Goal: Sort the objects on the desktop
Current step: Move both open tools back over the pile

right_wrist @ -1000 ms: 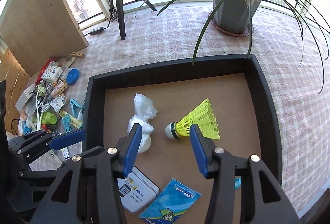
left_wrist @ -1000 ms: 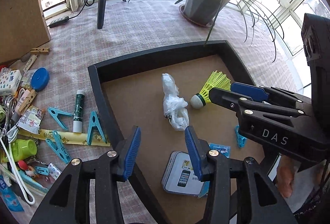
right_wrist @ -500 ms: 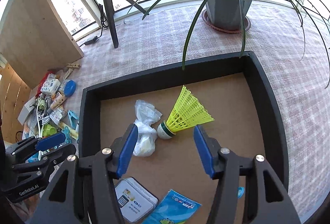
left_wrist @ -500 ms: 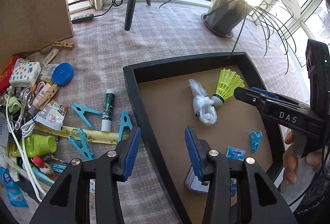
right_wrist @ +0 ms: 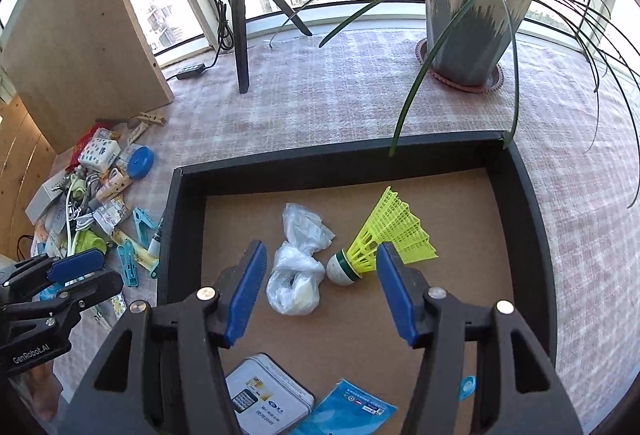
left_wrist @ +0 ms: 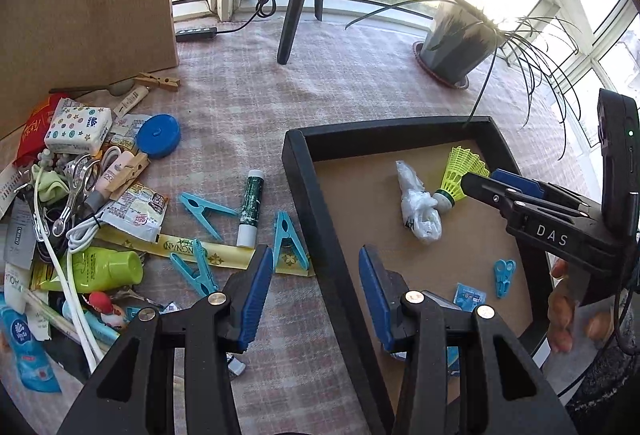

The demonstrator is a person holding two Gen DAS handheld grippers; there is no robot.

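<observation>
Your left gripper [left_wrist: 316,299] hangs open, empty, straddling the black tray [left_wrist: 316,235] wall; your right gripper [right_wrist: 320,291], jaws just widened, brackets the shuttlecock [right_wrist: 384,239] untouched.

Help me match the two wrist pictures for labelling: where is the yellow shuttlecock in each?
Left wrist: yellow shuttlecock right of centre, in the black tray, beside the right tongs.
Right wrist: shuttlecock centre-right, ahead of the open tongs.
Shared landmark: crumpled plastic bag by its cork.

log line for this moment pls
right claw: open, just widened, over shuttlecock in tray | left claw: open, empty, above tray edge
</observation>
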